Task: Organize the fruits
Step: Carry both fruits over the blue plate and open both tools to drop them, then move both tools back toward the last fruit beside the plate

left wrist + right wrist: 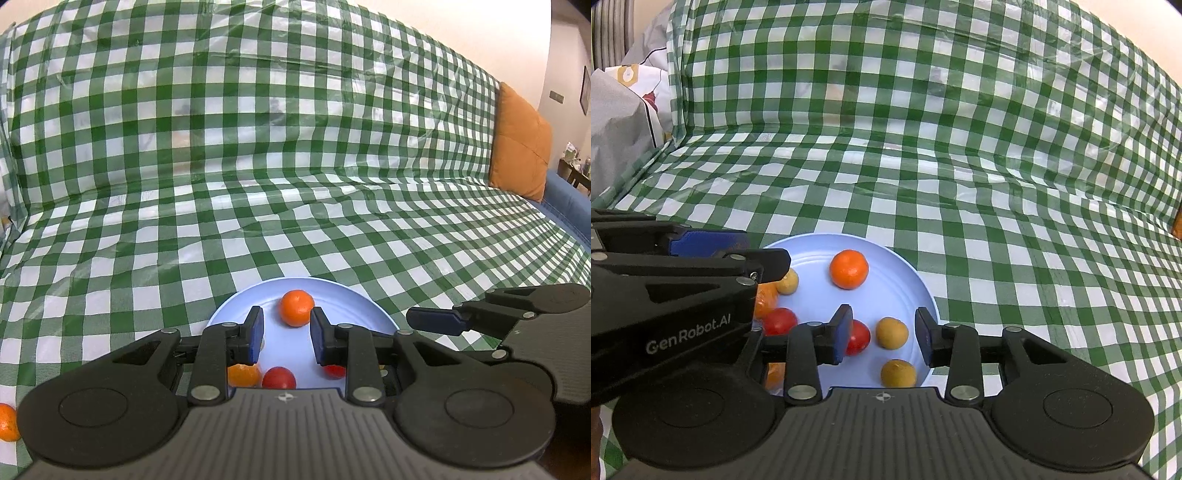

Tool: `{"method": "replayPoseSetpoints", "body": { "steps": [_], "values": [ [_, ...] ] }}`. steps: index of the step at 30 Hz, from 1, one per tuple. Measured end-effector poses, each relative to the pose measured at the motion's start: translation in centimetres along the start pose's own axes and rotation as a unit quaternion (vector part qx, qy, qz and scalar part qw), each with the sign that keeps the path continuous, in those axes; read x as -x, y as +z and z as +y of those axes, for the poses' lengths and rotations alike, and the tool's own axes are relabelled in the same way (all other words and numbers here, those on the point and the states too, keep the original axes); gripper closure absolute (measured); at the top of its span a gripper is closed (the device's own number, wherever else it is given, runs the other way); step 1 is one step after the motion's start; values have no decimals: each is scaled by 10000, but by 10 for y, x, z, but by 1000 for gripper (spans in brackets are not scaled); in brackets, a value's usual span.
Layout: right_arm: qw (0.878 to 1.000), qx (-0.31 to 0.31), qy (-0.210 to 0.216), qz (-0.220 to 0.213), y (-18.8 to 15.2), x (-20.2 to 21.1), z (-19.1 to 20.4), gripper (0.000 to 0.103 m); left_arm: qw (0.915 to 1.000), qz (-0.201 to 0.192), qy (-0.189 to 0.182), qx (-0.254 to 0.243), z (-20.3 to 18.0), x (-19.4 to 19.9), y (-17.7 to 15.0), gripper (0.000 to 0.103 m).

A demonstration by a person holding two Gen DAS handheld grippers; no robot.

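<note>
Over the pale blue plate (916, 284) on the green checked cloth (960, 166) | my left tongs (287, 334) narrow, nothing between pads | my right tongs (882, 334) parted, empty, above a tan fruit (892, 332) | orange (849, 274), red fruits (780, 320) on plate | one orange off-plate (7, 422).

A home living room — sofa (569, 199) under checked cover (258, 147), orange cushion (521, 144).

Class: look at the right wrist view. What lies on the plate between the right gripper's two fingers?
A tan round fruit lies on the blue plate between the right gripper fingers, untouched.
</note>
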State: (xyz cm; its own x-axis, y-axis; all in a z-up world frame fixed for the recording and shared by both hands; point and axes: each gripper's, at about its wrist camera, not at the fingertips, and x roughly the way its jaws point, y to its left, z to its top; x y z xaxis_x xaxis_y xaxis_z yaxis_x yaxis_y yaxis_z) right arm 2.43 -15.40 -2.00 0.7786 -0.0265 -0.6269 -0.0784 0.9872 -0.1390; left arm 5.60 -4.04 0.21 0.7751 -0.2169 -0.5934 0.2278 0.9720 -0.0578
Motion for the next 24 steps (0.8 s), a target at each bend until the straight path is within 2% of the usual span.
{"method": "replayPoseSetpoints", "body": {
  "steps": [5, 14, 24],
  "values": [
    [10000, -48, -24, -69, -1, 2, 1, 57, 9999, -92, 97, 8, 4, 3, 0, 73],
    [9993, -245, 3, -274, 4, 10, 11, 56, 9990, -167, 400, 81, 23, 19, -2, 73],
    [9925, -979, 232, -694, 11, 28, 20, 57, 9970, -141, 757, 107, 81, 67, 2, 73]
  ]
}}
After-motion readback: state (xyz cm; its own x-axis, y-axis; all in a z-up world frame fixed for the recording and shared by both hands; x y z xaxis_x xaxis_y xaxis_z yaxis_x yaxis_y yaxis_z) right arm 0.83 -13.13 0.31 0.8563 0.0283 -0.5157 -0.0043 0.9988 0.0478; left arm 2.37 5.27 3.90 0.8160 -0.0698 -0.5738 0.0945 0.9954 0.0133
